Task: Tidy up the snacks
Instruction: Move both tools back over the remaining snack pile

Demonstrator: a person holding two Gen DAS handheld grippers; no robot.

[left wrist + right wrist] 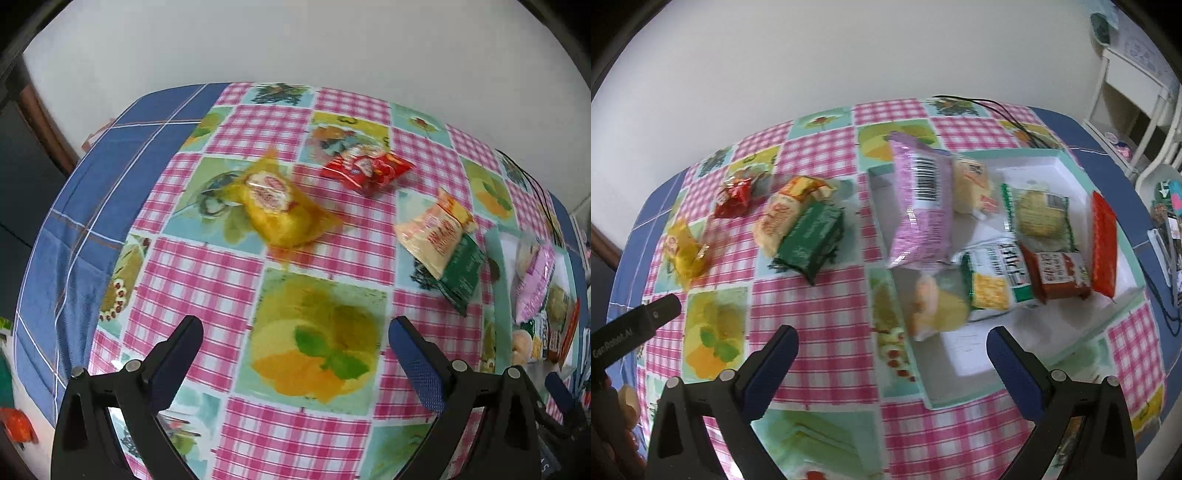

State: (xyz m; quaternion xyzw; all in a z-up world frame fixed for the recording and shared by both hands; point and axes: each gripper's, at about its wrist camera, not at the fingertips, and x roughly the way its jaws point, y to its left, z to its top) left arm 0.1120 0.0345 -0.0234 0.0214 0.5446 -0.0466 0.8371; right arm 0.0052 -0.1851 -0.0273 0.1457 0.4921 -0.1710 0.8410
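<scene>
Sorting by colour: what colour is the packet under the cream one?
Dark green packet, clearest in the right wrist view.

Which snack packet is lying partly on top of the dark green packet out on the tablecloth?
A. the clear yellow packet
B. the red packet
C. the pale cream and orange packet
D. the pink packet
C: the pale cream and orange packet overlaps one end of the dark green packet, while the red packet and the clear yellow packet lie apart on the tablecloth, and the pink packet rests on the tray.

Plain white wall (295, 44), white shelving (1126, 85), checked tablecloth (236, 266)
</scene>
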